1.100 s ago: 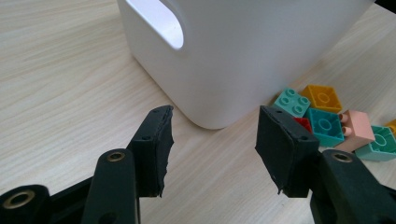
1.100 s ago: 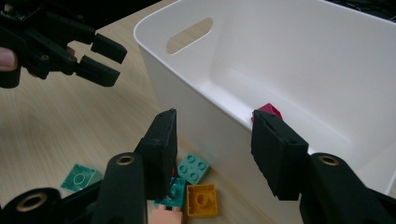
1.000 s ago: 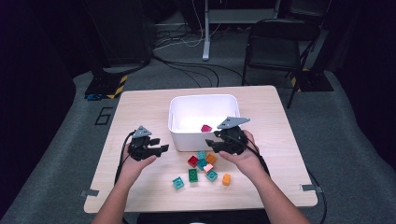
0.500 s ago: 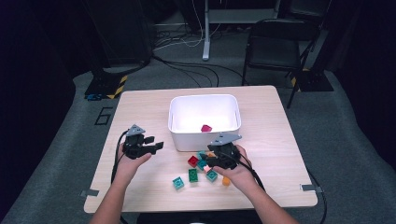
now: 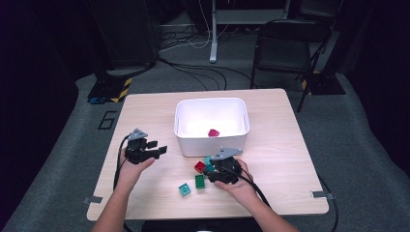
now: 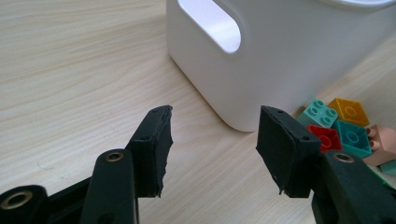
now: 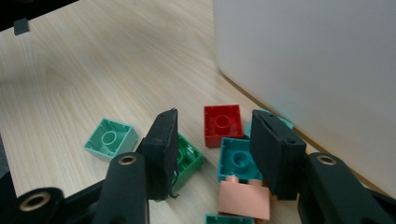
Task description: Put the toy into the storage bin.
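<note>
now right gripper (image 7: pixel 212 154) jaws apart over studded teal brick (image 7: pixel 239 160); left gripper (image 6: pixel 212 149) jaws apart.

In the right gripper view, the salmon-pink plastic brick (image 7: pixel 244 199) is partly covered by a jaw; the white plastic bin (image 7: pixel 317 70) runs off frame.
</note>
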Action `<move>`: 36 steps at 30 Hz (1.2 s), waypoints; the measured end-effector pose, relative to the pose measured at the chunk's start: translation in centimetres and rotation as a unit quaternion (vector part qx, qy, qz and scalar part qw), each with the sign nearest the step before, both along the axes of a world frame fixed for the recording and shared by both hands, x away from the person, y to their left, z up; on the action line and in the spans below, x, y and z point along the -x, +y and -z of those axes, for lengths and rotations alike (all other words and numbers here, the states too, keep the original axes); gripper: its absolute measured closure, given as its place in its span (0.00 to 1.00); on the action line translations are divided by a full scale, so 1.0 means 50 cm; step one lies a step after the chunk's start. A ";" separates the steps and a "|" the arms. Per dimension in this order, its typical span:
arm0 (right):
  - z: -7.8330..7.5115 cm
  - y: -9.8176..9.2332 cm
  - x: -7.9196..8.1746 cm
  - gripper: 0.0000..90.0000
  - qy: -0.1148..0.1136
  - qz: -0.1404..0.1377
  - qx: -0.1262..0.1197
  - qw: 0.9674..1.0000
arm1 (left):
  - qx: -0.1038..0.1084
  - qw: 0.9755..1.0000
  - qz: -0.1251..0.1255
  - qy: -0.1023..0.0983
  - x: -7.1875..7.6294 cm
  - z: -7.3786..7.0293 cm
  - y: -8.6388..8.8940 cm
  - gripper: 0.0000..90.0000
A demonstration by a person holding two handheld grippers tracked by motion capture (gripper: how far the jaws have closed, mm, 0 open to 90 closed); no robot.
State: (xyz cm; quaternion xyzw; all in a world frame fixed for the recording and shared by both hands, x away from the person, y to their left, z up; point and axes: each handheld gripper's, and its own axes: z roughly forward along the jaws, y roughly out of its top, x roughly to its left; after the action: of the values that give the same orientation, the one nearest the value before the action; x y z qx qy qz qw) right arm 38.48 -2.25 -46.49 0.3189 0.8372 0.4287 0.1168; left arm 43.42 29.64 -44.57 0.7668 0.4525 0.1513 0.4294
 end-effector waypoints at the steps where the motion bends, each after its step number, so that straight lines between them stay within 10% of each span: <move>1: 0.002 0.003 0.001 0.57 0.002 -0.001 0.001 1.000 | 0.000 1.000 -0.002 -0.001 0.000 0.000 0.001 0.49; 36: 0.062 0.060 0.021 0.52 0.045 -0.033 0.048 0.997 | -0.002 1.000 -0.009 -0.002 0.002 -0.002 0.011 0.49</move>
State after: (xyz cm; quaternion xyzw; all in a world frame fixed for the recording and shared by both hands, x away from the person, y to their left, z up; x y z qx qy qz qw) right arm 37.44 0.75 -49.60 0.3043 0.8713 0.3767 0.0798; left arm 43.33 30.17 -44.48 0.7634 0.4581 0.1570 0.4274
